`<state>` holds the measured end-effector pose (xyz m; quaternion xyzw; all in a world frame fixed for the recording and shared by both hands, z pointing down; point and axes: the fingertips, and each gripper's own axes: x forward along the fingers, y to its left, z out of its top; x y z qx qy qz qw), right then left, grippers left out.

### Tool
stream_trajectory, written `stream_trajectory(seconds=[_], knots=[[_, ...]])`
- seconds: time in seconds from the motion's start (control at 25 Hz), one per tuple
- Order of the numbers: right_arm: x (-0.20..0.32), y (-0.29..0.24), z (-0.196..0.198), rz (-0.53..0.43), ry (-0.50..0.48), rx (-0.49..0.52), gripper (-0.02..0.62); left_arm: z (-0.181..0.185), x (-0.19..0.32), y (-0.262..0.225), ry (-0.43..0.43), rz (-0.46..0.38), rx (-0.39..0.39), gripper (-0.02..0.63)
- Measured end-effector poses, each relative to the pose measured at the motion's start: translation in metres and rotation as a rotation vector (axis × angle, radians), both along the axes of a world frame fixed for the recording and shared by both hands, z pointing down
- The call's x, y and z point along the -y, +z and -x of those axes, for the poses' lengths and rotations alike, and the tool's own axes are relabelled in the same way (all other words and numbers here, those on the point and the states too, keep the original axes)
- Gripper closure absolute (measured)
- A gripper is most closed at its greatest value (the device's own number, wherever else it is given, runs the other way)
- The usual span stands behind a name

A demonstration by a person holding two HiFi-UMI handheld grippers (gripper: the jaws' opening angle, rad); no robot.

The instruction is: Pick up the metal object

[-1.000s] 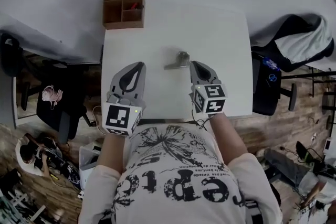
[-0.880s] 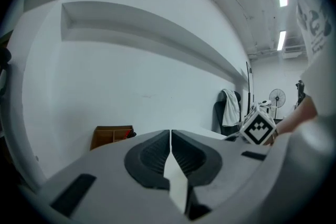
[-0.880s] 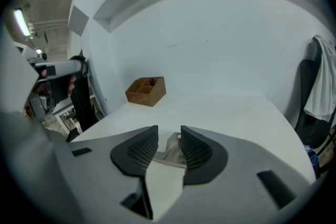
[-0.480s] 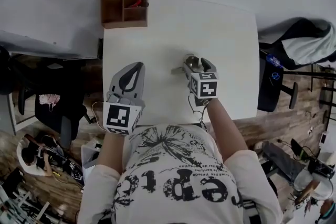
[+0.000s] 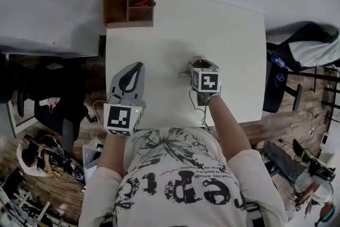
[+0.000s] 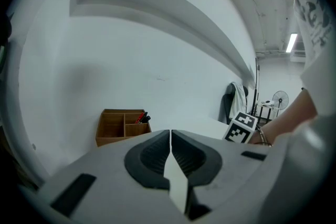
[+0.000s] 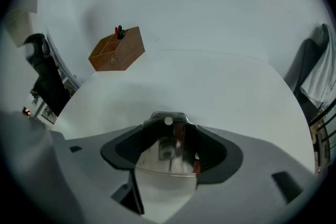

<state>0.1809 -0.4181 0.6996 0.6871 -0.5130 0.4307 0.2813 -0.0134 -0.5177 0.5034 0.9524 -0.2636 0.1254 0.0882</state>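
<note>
The metal object [image 7: 169, 145], a shiny handle-like piece, lies on the white table [image 5: 159, 34] between the jaws of my right gripper [image 7: 170, 152]. The jaws stand wide around it, and I see no pad pressing on it. From the head view, the right gripper [image 5: 198, 64] points steeply down and covers most of the object; only a silver end [image 5: 183, 73] pokes out on its left. My left gripper [image 5: 134, 69] rests at the table's near left. It is shut, with nothing between its jaws [image 6: 170, 136].
A wooden desk organiser [image 5: 129, 3] with pens stands at the table's far left corner, also seen as a wooden organiser [image 7: 116, 50] from the right gripper. A chair draped with a jacket [image 5: 305, 48] stands right of the table, and a dark chair [image 5: 58, 109] stands to its left.
My right gripper went from shut beside the metal object to wide open over it, tilting downward. The left gripper has stayed put.
</note>
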Motion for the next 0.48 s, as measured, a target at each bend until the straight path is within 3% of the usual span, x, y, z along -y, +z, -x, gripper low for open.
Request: stream_trajectory(seconds=[0.32, 0.48], knots=[[-0.002, 0.000, 0.000, 0.009, -0.002, -0.001, 0.311, 0.005, -0.005, 0.011, -0.005, 0.008, 0.029, 0.595], [-0.009, -0.007, 0.008, -0.012, 0.003, 0.054, 0.313, 0.007, -0.008, 0.009, -0.010, -0.002, 0.042, 0.594]])
